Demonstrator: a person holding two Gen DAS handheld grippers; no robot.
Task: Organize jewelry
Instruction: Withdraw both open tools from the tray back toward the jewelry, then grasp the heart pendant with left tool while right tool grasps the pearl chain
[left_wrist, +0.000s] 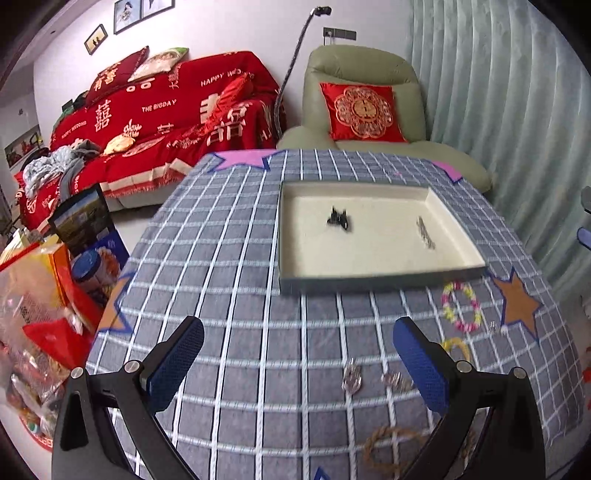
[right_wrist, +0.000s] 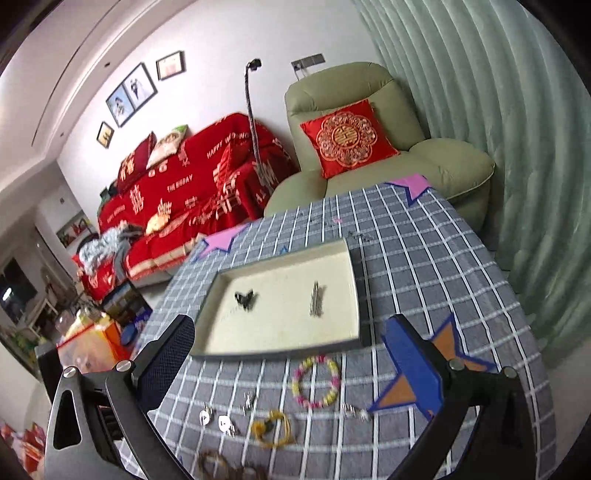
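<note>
Your left gripper (left_wrist: 299, 362) and right gripper (right_wrist: 291, 369) both hang over the checked desk (left_wrist: 236, 258) with fingers spread wide and nothing between them. The cream tray (left_wrist: 369, 280) ahead holds a black bow-shaped piece (left_wrist: 338, 218) and a silver clip (left_wrist: 425, 233). Nearer you, loose on the cloth, lie a pink-and-yellow bead bracelet (right_wrist: 315, 381), a yellow ring (right_wrist: 271, 428), small silver pieces (right_wrist: 216, 421), blurred, and what looks like a brown bracelet (left_wrist: 391, 448). An armchair (left_wrist: 365, 74) stands behind the desk.
</note>
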